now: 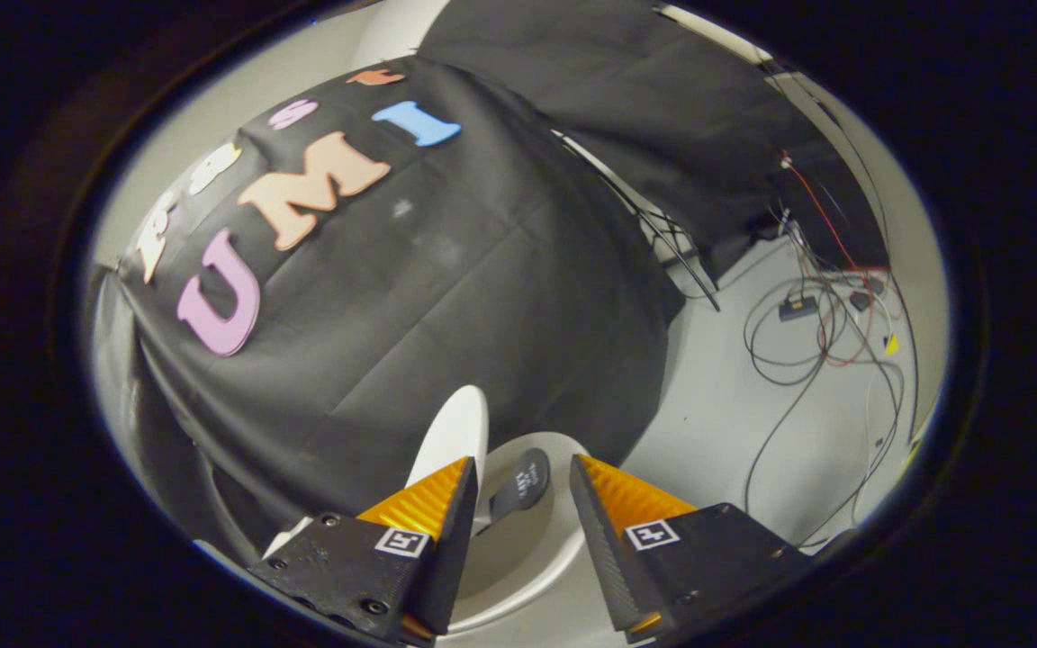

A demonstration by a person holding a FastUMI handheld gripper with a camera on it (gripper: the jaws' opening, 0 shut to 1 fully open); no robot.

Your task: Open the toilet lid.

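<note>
A white toilet [532, 576] sits just below and ahead of my fingers, its pale bowl showing in the gap between them. The white lid [455, 427] stands tilted up above the left fingertip, against the black cloth wall. A dark oval part [518, 490] lies at the back of the bowl, between the fingertips. My gripper [523, 463] is open, its fingers wide apart on either side of the bowl. Neither finger touches the lid, though the left fingertip [446, 495] hides its lower edge.
The black cloth wall [446, 270] hangs close behind the toilet. To the right is pale floor [716, 414] with several loose cables [807, 360], a small black box [798, 308] and thin black stand legs [676, 256].
</note>
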